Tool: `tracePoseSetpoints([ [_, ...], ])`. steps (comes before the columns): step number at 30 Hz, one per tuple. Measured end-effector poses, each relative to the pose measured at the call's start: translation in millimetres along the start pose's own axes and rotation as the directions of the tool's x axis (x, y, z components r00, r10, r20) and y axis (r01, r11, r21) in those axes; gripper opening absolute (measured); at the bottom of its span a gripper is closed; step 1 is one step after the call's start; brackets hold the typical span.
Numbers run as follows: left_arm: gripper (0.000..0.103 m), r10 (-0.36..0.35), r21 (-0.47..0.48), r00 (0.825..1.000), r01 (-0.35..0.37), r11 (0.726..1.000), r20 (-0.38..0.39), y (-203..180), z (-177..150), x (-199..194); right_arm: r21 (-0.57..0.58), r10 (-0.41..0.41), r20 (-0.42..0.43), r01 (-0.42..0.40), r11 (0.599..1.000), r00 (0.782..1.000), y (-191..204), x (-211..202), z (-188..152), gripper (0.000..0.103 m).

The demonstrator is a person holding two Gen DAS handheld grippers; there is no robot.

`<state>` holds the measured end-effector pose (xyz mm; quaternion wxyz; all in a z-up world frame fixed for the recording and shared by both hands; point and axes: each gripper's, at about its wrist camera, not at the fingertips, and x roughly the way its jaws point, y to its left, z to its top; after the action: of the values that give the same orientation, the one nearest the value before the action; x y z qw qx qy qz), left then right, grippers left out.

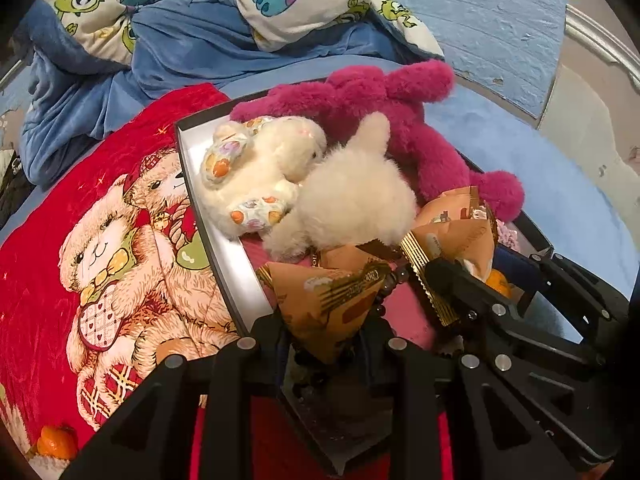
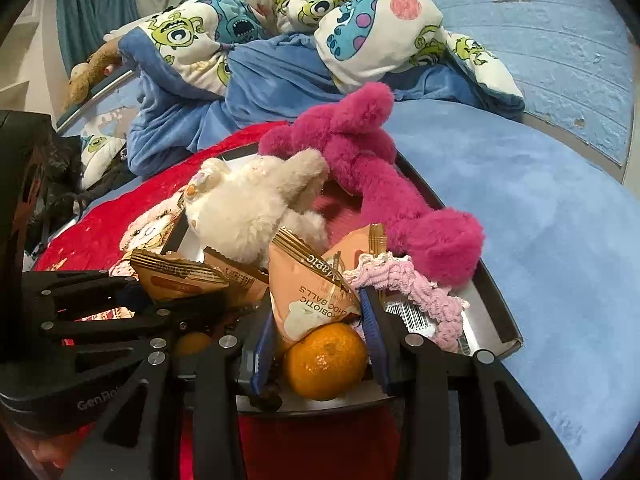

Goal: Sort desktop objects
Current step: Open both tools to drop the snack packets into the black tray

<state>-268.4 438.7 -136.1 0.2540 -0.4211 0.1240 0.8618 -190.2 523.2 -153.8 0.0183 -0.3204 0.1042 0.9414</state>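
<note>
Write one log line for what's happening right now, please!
left hand-held gripper: around snack packet | right hand-held gripper: around orange | box: holds pink plush, cream plush

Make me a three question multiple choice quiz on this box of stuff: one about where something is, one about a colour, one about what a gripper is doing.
1. Where does the orange sit?
A. between the right gripper's fingers
B. on the blue blanket
C. on top of the white plush

2. What colour is the big plush at the far end of the box?
A. green
B. magenta
C. yellow

3. What is the left gripper doing?
A. open, nothing between its fingers
B. gripping the white plush
C. closed on a snack packet

Answers: 1 A, the blue pads flank it. 2 B, its fur is pink-red. 3 C, the fingers pinch the packet.
</note>
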Motion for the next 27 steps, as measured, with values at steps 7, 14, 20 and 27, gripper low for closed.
tracePoseSetpoints([
  [7,0.031,-0.014,0.012,0.999,0.014,1.0,0.053,2,-8,-4,0.01,0.026,0.034,-0.026,1.0,0.999,-3,-3,-3,0.04],
  [14,0.031,-0.016,0.015,0.992,0.014,1.0,0.128,4,-18,-11,0.046,0.099,0.071,-0.102,0.994,0.993,-10,-9,-5,0.04],
  [20,0.037,-0.014,0.012,0.983,0.012,1.0,0.185,11,-19,-8,0.063,0.14,0.107,-0.147,0.987,0.984,-13,-14,-6,0.046],
  [27,0.092,-0.023,0.141,0.978,-0.007,0.99,0.209,-19,-13,-1,0.068,0.243,0.16,-0.256,0.964,0.957,-16,-24,-11,0.094],
])
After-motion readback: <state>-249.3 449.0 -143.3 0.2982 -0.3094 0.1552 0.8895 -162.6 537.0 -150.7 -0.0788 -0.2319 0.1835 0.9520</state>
